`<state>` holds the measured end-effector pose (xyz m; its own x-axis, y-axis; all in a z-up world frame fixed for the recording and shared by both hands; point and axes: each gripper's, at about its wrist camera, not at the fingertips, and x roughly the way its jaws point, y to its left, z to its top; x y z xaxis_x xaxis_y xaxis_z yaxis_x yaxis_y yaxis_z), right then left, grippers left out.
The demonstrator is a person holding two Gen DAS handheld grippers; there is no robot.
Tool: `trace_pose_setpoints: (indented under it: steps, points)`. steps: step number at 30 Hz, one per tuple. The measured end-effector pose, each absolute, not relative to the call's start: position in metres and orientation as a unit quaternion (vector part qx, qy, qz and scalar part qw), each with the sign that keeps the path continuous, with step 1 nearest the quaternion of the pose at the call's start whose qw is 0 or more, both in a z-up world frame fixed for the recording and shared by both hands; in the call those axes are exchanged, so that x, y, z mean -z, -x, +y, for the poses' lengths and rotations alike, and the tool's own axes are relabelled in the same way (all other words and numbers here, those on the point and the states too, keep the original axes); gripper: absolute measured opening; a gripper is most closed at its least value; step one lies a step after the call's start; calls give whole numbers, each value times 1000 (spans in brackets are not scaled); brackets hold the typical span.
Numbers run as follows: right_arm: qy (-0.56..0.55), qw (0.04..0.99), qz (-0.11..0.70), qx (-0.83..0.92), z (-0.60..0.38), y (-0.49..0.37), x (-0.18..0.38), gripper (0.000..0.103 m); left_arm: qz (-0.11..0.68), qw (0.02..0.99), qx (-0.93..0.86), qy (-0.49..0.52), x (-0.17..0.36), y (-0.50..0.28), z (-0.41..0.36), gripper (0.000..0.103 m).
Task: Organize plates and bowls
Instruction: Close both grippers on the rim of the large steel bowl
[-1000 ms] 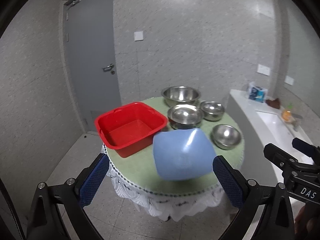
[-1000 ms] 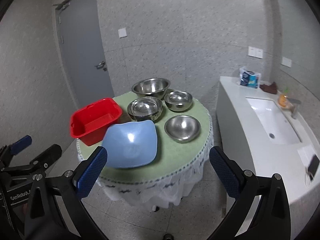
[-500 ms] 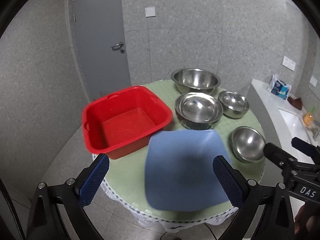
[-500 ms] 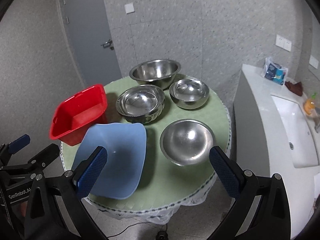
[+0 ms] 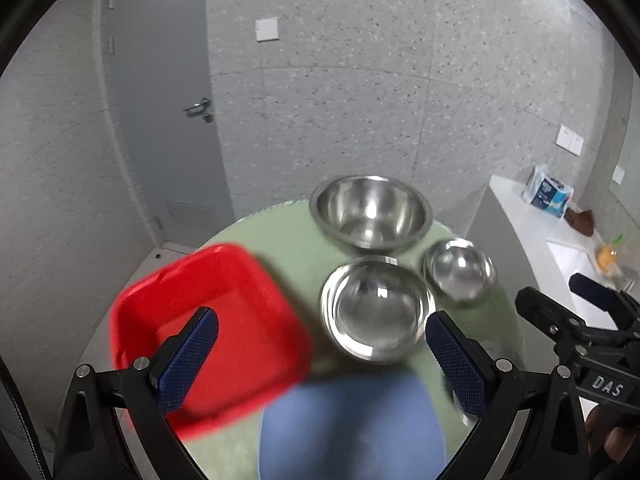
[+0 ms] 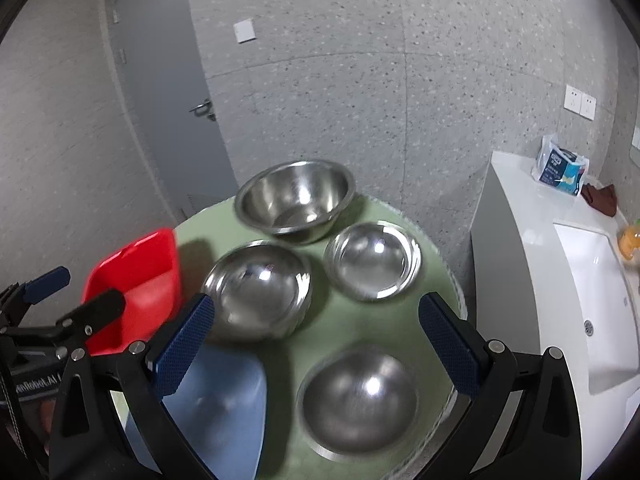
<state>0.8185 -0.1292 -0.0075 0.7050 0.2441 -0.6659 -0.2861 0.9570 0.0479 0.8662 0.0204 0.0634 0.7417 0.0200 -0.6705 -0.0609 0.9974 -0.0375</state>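
Two claws hang above a round green counter [image 6: 432, 248], both with their blue-padded fingers spread wide and nothing between them. The left claw [image 5: 320, 360] hovers over the near half of the counter, its left finger [image 5: 188, 356] lying in front of the red tub [image 5: 240, 320] and its right finger [image 5: 456, 364] beside the middle steel bowl [image 5: 376, 308]; neither touches anything. The right claw [image 6: 316, 350] is likewise wide apart and empty, its fingers framing the nearest steel bowl [image 6: 360, 398].

Four steel bowls sit upright, mouths up, on the counter. The largest bowl [image 6: 296, 198] stands at the far edge. Just in front of it, side by side, are the middle steel bowl [image 6: 260, 288] and a smaller bowl [image 6: 374, 260], close to each other but whether they touch is unclear. The nearest steel bowl stands alone on the near right side.

The red tub sits open side up on the left edge of the counter, its longer side running roughly from near to far. A blue basin [image 5: 348, 428] lies at the near edge, just beside the tub, mouth up. Motion blur softens all the edges.
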Motion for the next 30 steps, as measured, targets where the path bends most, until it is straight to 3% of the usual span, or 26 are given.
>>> trace_pose_setpoints:
  steps: [8,20,22,25,28,30]
  points:
    - [17,914,391,-106,-114,-917,7,103,404,914,-8,35,-43,-1029,55,102]
    - [14,867,492,-69,-94,-1061,77,103,508,860,0,55,33,-1221,69,98]
    - [22,863,499,-70,-90,-1075,87,102,522,851,2,52,46,-1243,69,90]
    - [20,851,519,-74,-85,-1090,102,91,547,836,13,52,66,-1267,69,68]
    - [27,842,533,-78,-83,-1100,114,65,556,829,29,51,78,-1278,63,52]
    - [22,835,543,-88,-82,-1101,121,44,562,824,45,56,85,-1284,63,27]
